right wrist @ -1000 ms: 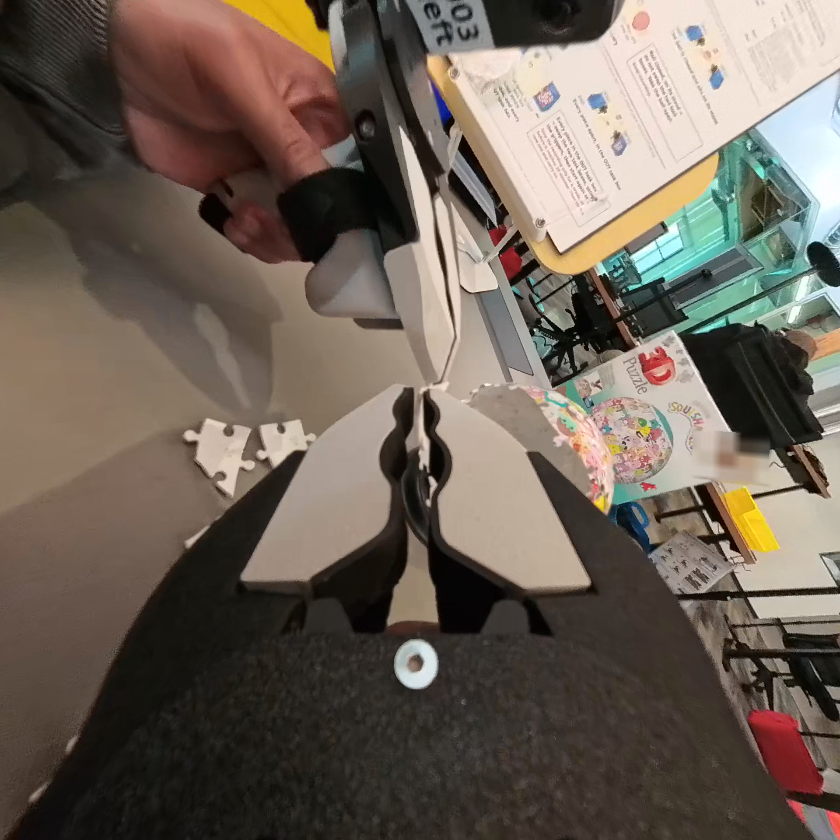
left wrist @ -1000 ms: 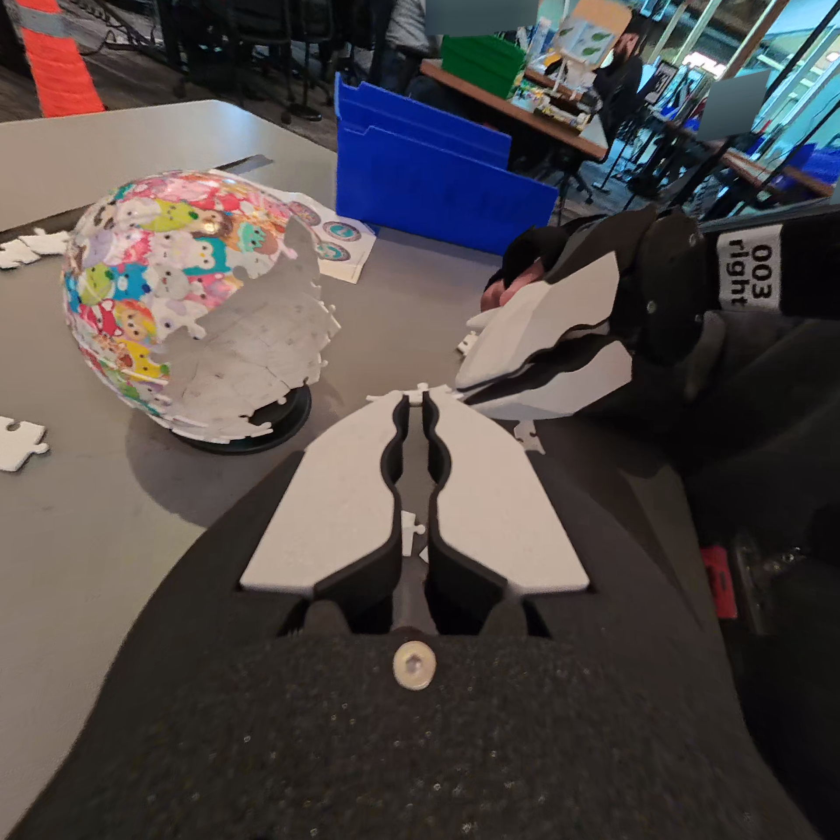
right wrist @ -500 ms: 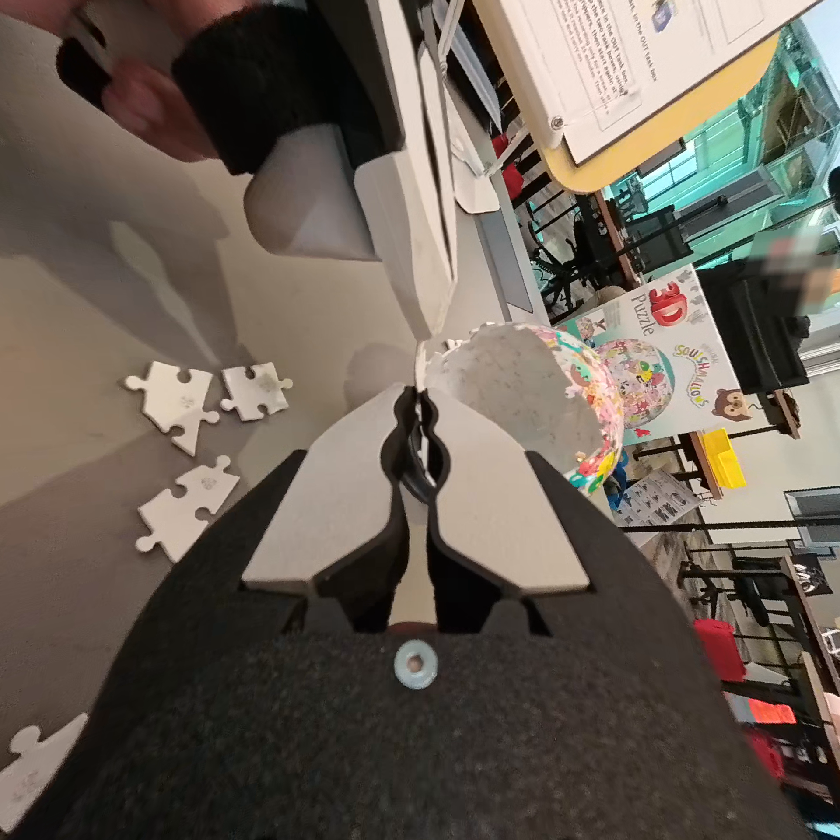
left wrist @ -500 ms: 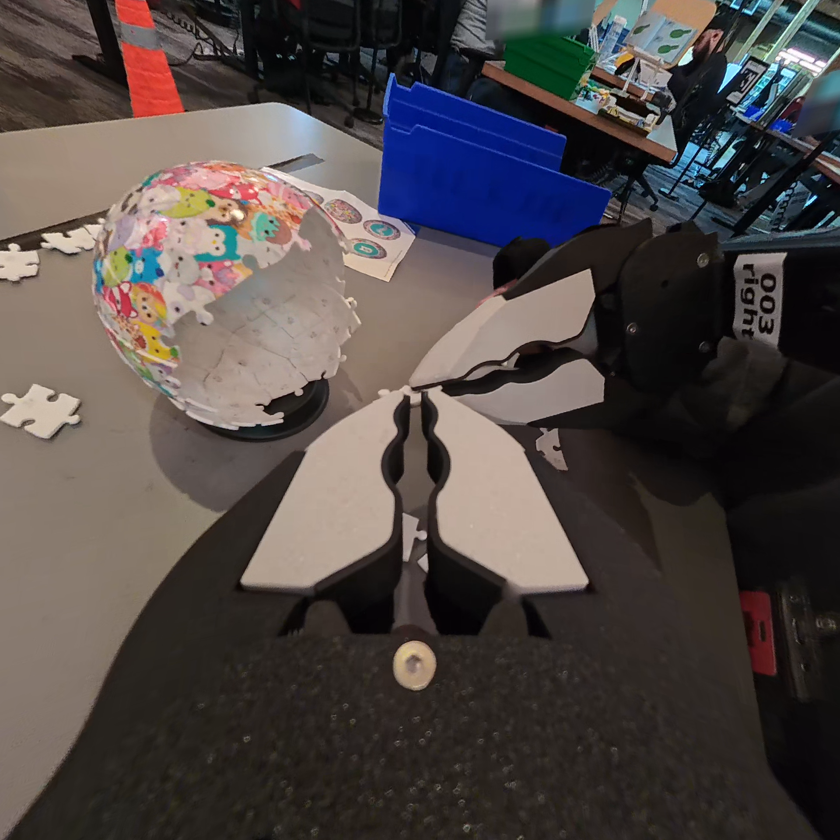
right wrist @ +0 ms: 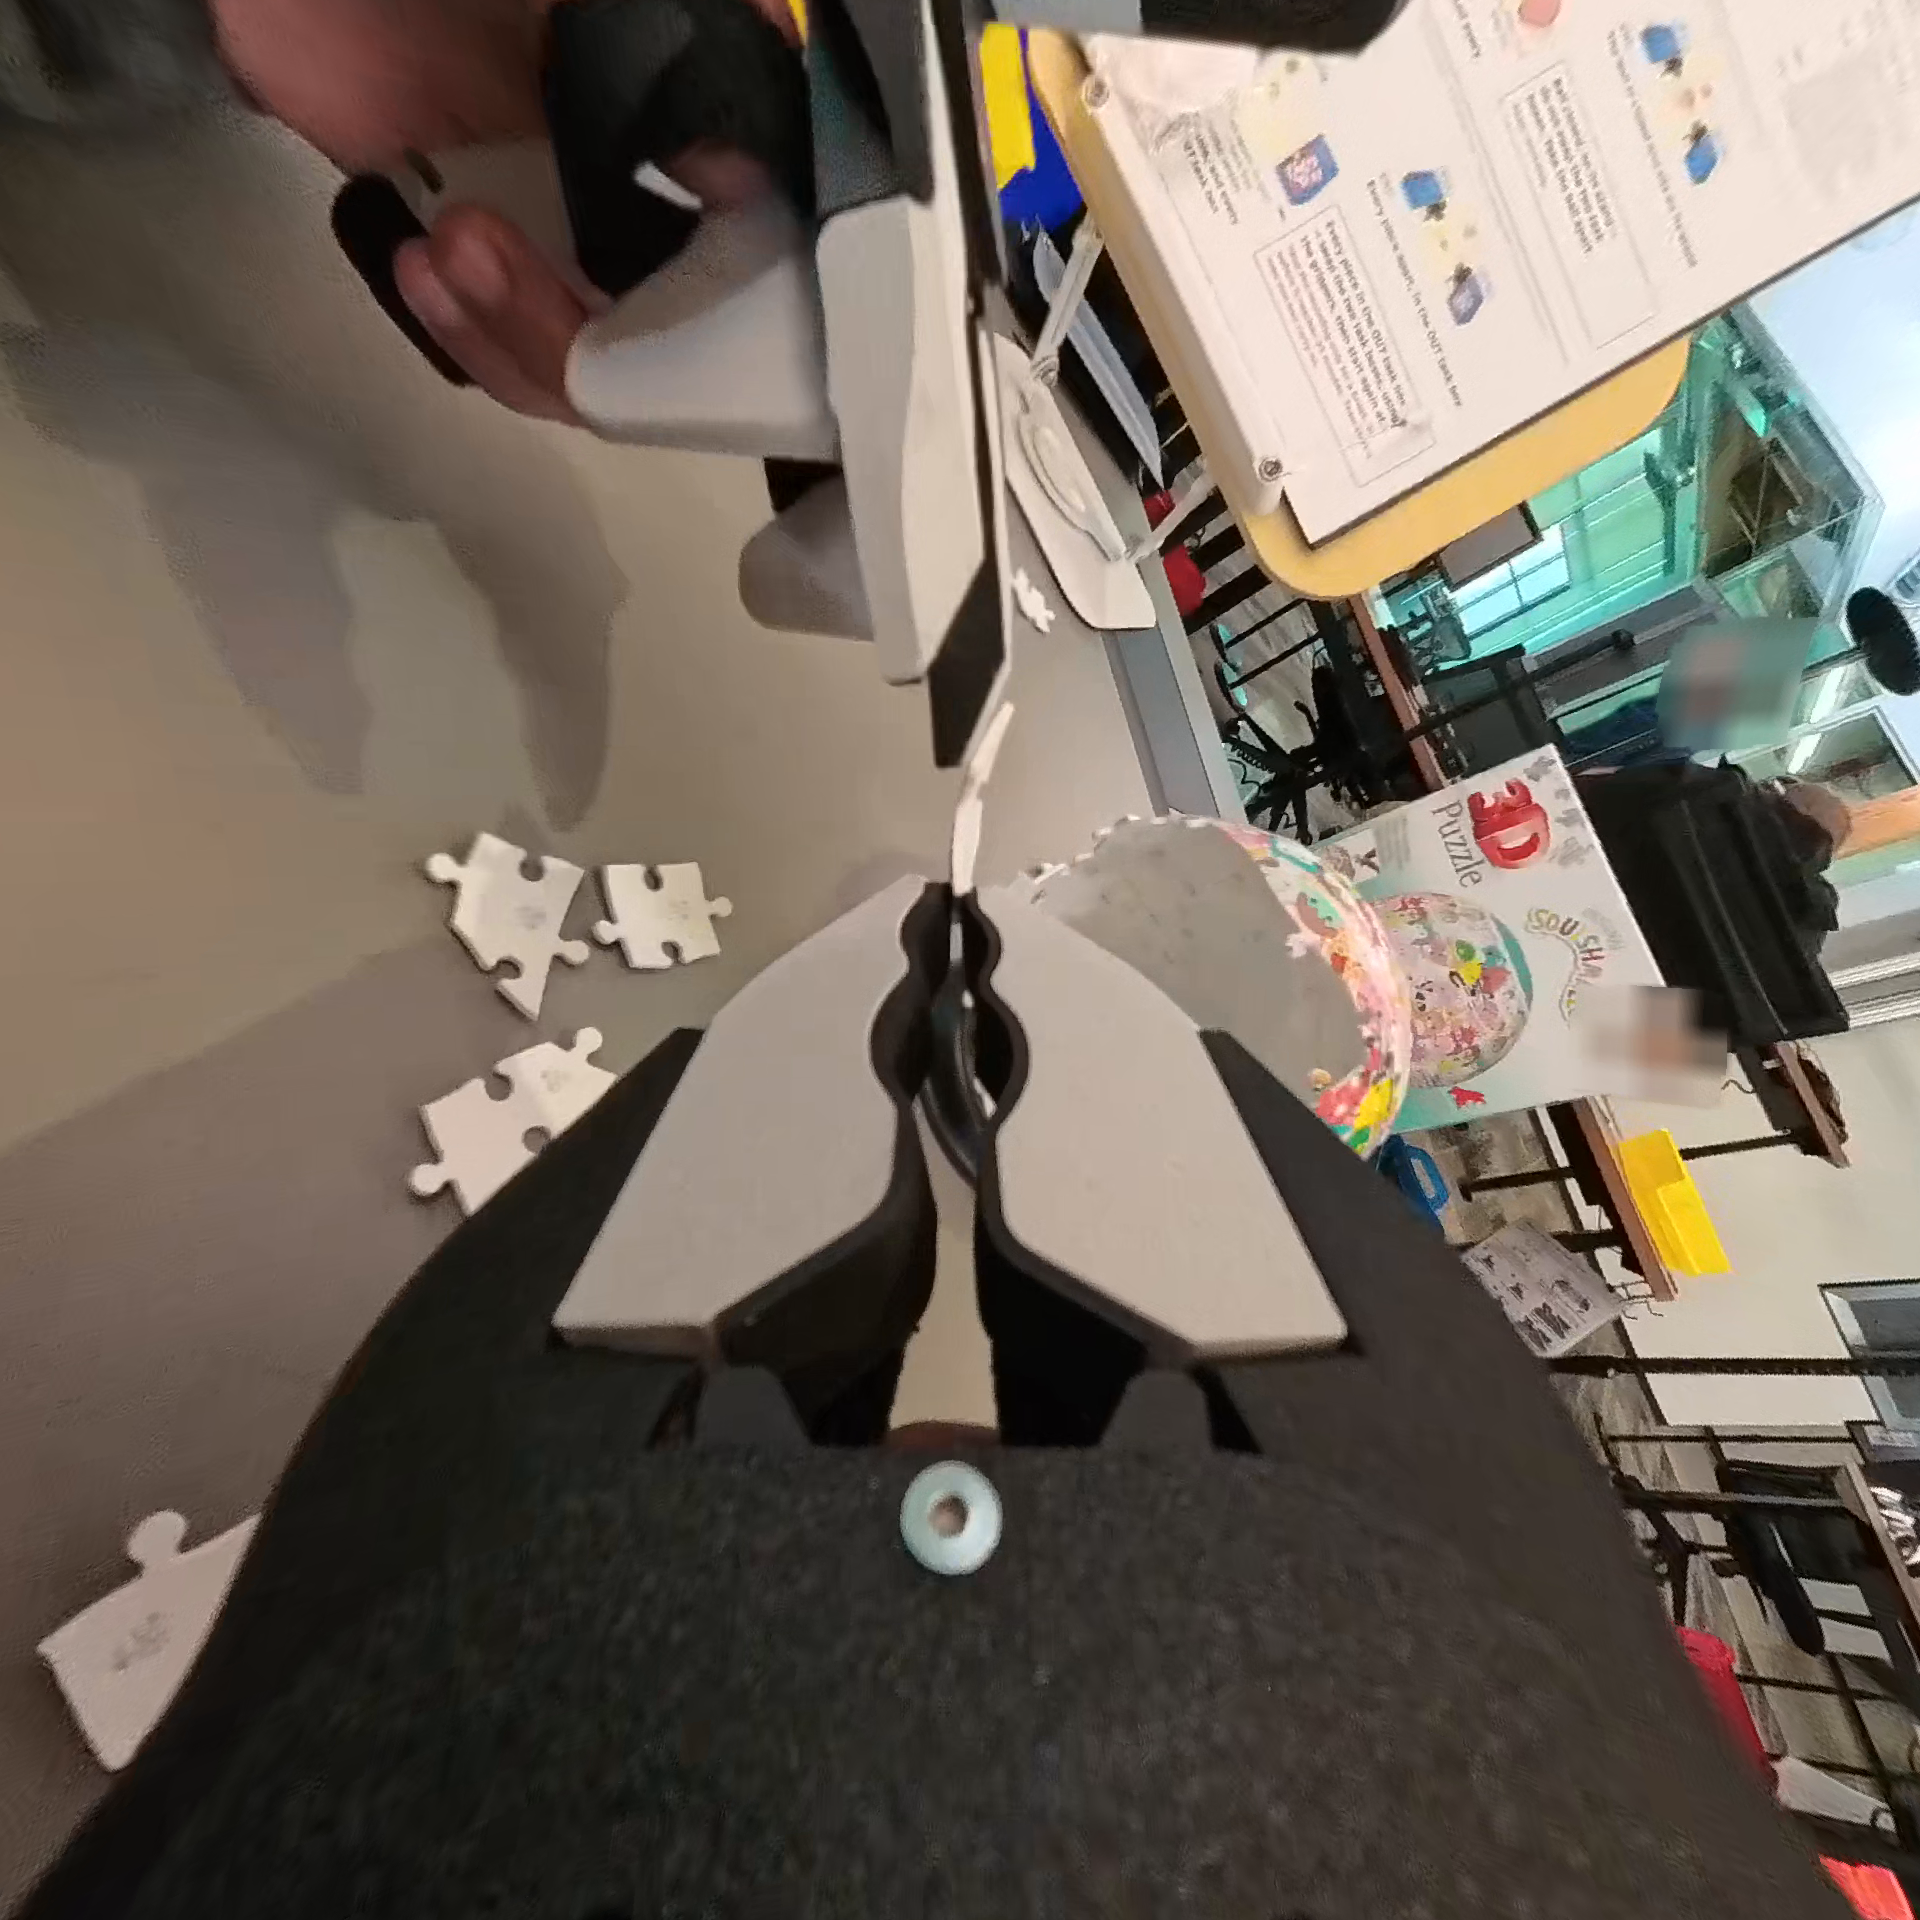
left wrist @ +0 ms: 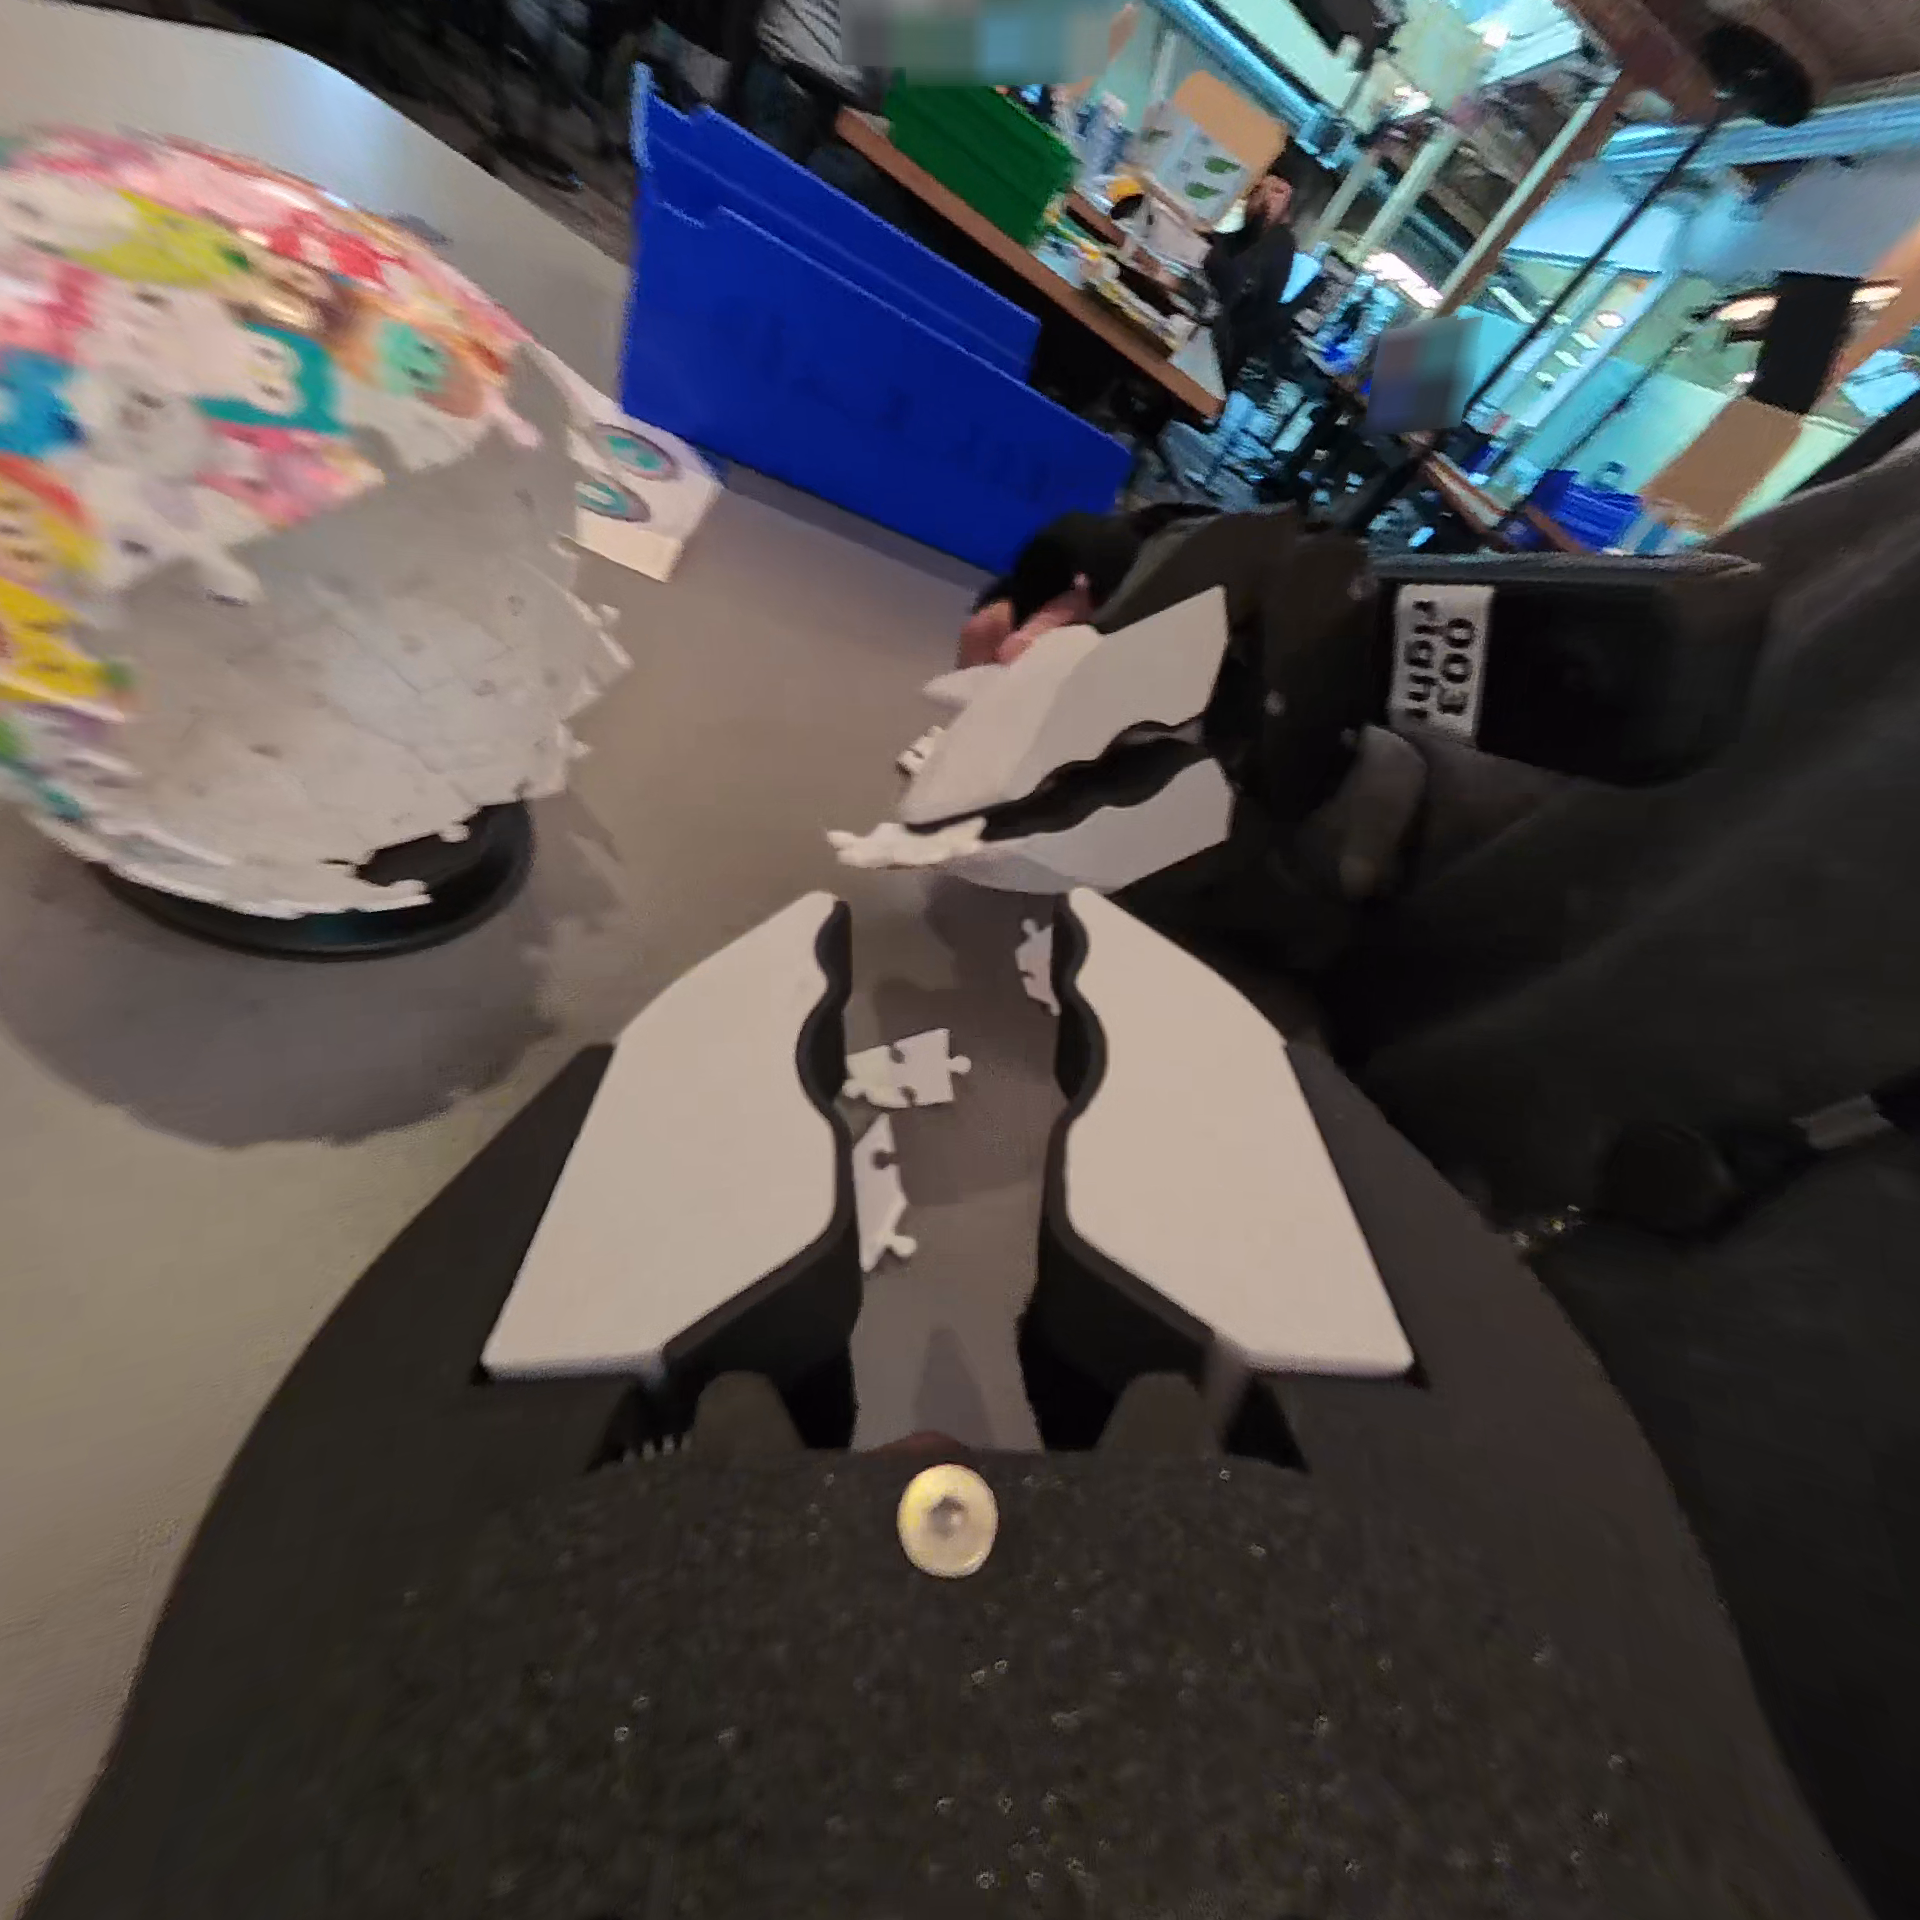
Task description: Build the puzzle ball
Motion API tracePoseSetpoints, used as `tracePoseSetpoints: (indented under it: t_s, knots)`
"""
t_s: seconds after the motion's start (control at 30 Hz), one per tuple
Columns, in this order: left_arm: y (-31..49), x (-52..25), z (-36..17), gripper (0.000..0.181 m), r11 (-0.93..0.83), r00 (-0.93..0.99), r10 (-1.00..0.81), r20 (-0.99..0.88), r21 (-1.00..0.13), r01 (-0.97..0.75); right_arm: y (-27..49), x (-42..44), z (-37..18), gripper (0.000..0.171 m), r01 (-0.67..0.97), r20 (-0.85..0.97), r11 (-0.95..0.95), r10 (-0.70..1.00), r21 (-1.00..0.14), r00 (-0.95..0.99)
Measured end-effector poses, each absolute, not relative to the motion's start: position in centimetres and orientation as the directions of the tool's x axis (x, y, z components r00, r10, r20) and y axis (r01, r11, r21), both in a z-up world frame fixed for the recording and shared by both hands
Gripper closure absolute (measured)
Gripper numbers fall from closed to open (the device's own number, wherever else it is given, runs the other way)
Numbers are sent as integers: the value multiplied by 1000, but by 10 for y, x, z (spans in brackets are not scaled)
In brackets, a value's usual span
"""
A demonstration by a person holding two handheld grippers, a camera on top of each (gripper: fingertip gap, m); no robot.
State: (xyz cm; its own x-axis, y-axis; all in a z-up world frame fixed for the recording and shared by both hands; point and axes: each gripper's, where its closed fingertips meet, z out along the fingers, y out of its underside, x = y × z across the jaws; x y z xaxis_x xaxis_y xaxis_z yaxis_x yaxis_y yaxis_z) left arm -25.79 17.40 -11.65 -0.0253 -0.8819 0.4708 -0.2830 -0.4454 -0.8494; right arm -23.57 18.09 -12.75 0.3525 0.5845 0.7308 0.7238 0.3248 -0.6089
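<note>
Nearest in the left wrist view, the left gripper [left wrist: 948,925] has its two grey fingers spread apart with nothing between them; loose white puzzle pieces [left wrist: 902,1070] lie on the grey table [left wrist: 260,1195] seen through the gap. Just beyond, at about one o'clock, the right gripper [left wrist: 914,821] is pressed together on a single white piece [left wrist: 883,847] that pokes out from its tips. In the right wrist view that same piece [right wrist: 971,821] stands on edge out of the closed tips, reaching toward twelve o'clock. Farther off, at ten o'clock in the left view, the puzzle ball [left wrist: 260,499] sits on a dark round stand [left wrist: 416,914]: roughly half its shell is joined, colourful outside, plain white inside, with a large open side facing the grippers. Much seems left to do, since several pieces [right wrist: 582,920] remain scattered on the table. Half a second ago both grippers were closed with their tips meeting at the piece; now the left has let go and the right alone holds it
</note>
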Motion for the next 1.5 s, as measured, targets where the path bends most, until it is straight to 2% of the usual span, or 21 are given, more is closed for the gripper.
tracePoseSetpoints:
  t_s: [0.2,0.33,0.43,0.63,1.0,1.3,1.5]
  knots:
    - [159,-252,-124,152,-461,-80,-854,514,-820,-340,175,-241,-130,169,722,736,351,599,-596,317]
    - [155,-252,-125,175,-449,-94,-855,510,-819,-357,174,-242,-134,169,730,739,352,602,-585,302]
    - [155,-252,-125,181,-440,-89,-862,500,-823,-360,175,-242,-137,169,750,752,354,597,-559,279]
    - [157,-254,-123,181,-429,-80,-872,483,-833,-349,178,-239,-135,169,764,765,344,575,-546,288]
    - [169,-255,-117,134,-497,-64,-844,532,-823,-276,177,-238,-125,169,717,744,350,573,-603,345]
    - [156,-259,-104,133,-473,-157,-838,522,-840,-266,165,-246,-113,169,673,758,419,558,-609,339]
    - [154,-258,-106,140,-481,-164,-829,535,-830,-281,159,-253,-121,169,695,793,464,550,-550,261]
